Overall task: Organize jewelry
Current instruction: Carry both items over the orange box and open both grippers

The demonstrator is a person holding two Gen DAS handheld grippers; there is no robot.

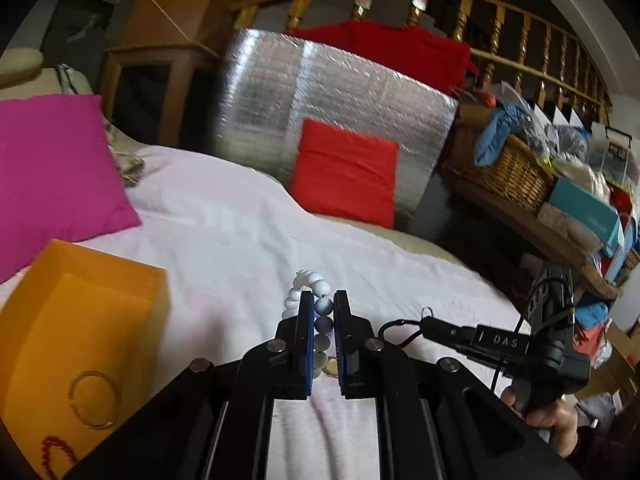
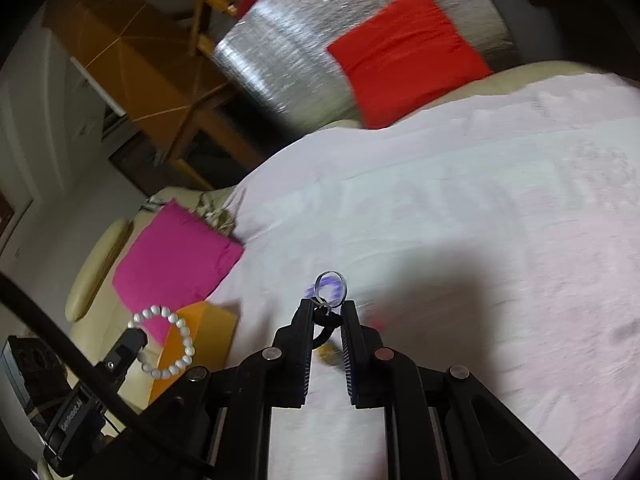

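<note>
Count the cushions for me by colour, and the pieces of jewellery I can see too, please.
Pink cushion: 1
Red cushion: 1
White bead bracelet, in the left gripper: 1
Ring, in the right gripper: 1
Thin bangle in the orange box: 1
Red bead bracelet in the box: 1
Total: 6

Two grippers are up over the bed: the left gripper [image 1: 320,300] and the right gripper [image 2: 328,308]. One white bead bracelet [image 1: 310,280] hangs in the first, one small ring [image 2: 330,285] in the second. One orange box [image 1: 80,320] sits on the sheet, with two pieces inside that I can count: one thin gold bangle [image 1: 94,400] and one red bead bracelet [image 1: 56,452]. Cushions: one pink cushion [image 1: 52,168], one red cushion [image 1: 346,172]. One wicker basket [image 1: 504,168].
</note>
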